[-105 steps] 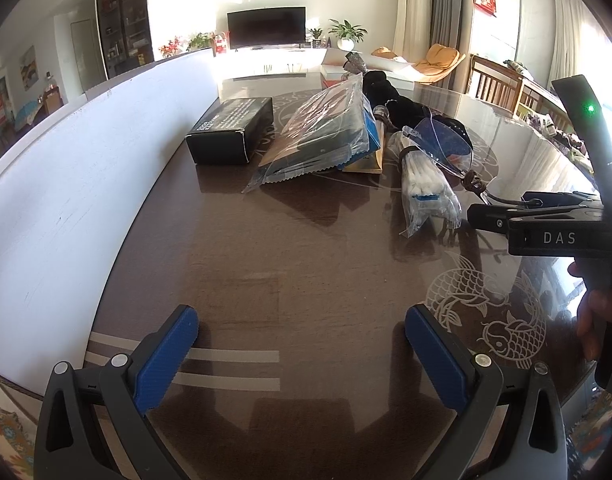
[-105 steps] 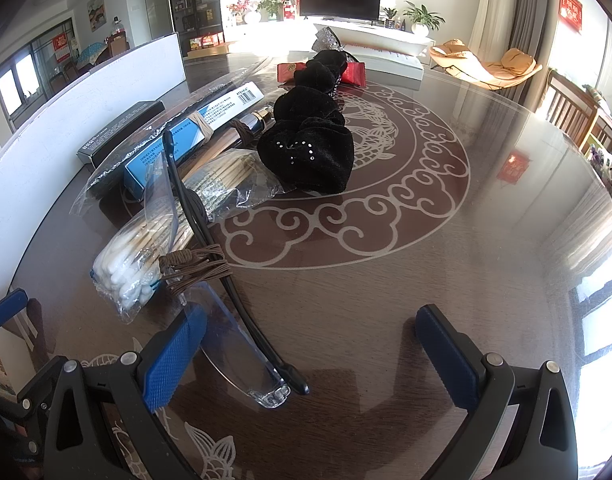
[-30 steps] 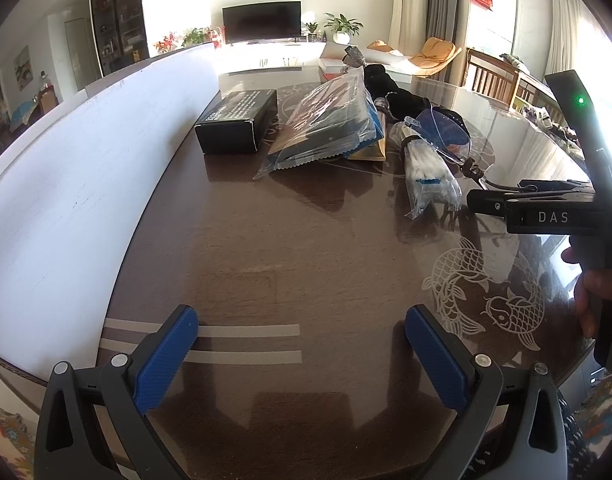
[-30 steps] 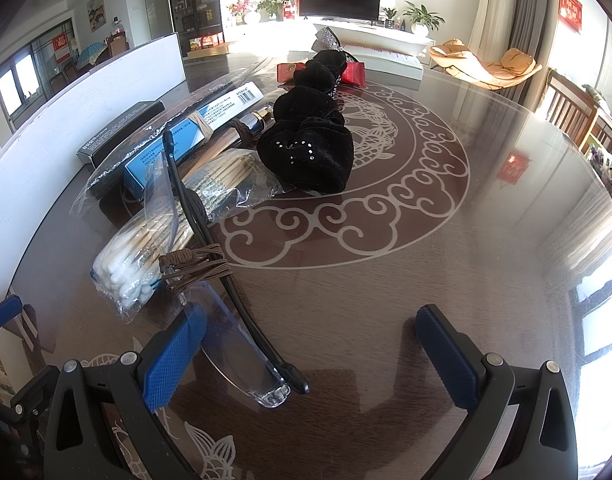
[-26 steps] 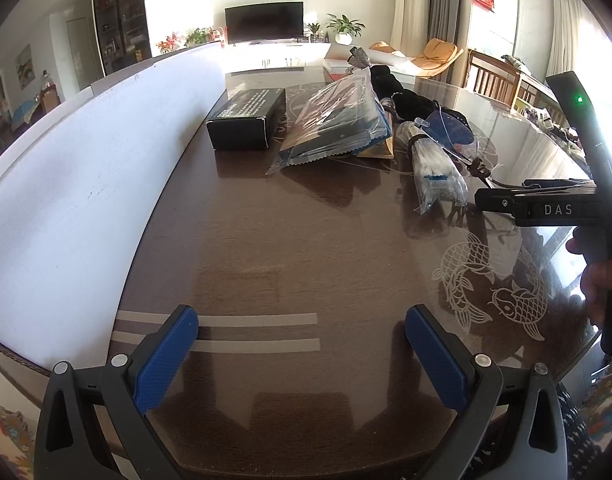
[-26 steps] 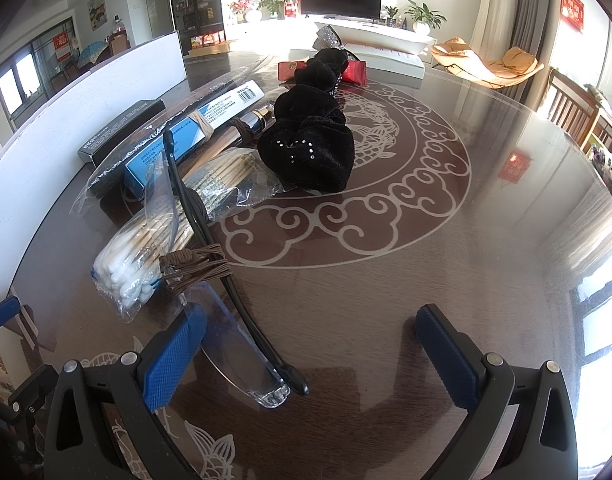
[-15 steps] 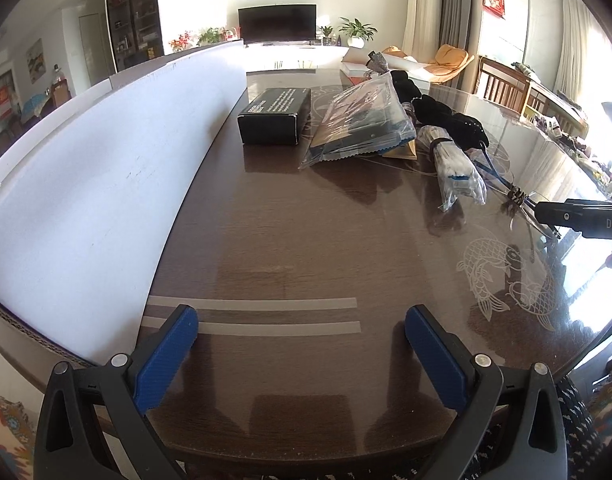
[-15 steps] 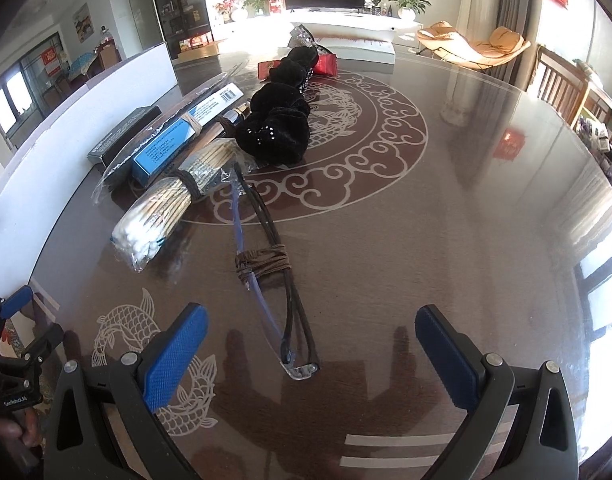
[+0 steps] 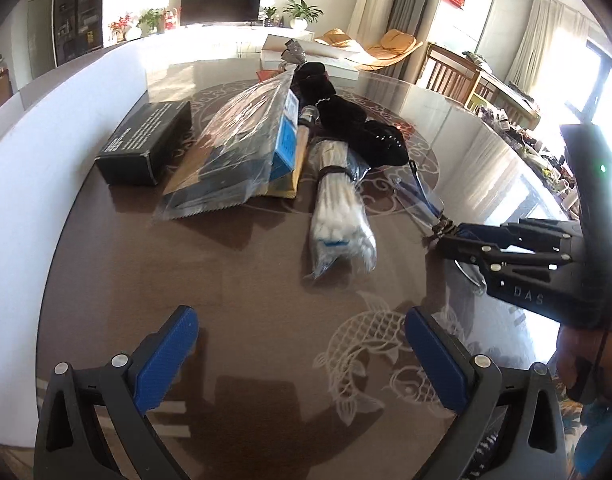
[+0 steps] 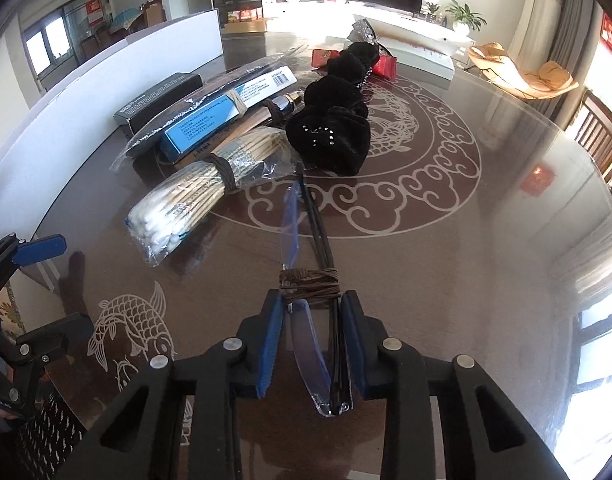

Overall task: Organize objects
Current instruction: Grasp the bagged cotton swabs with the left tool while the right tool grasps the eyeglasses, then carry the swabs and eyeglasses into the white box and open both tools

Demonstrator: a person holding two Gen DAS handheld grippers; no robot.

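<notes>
Right gripper point(image 10: 312, 312): jaws pinching the folded safety glasses point(image 10: 306, 240) just behind the brown cord wrapped round the frame; the blue pads press on either side. The clear lens end lies back between the jaws, the far end of the glasses reaches toward the black velvet pouch point(image 10: 330, 136). The glasses rest low on the dark counter point(image 10: 466, 260).

Left gripper point(image 9: 302, 344): jaws spread wide, nothing between them, hovering over bare counter near the fish inlay.

Cotton swab bundle point(image 9: 340, 208) lies just left of the glasses; beside it a bagged blue box point(image 9: 242, 152), then a black box point(image 9: 146, 140).
</notes>
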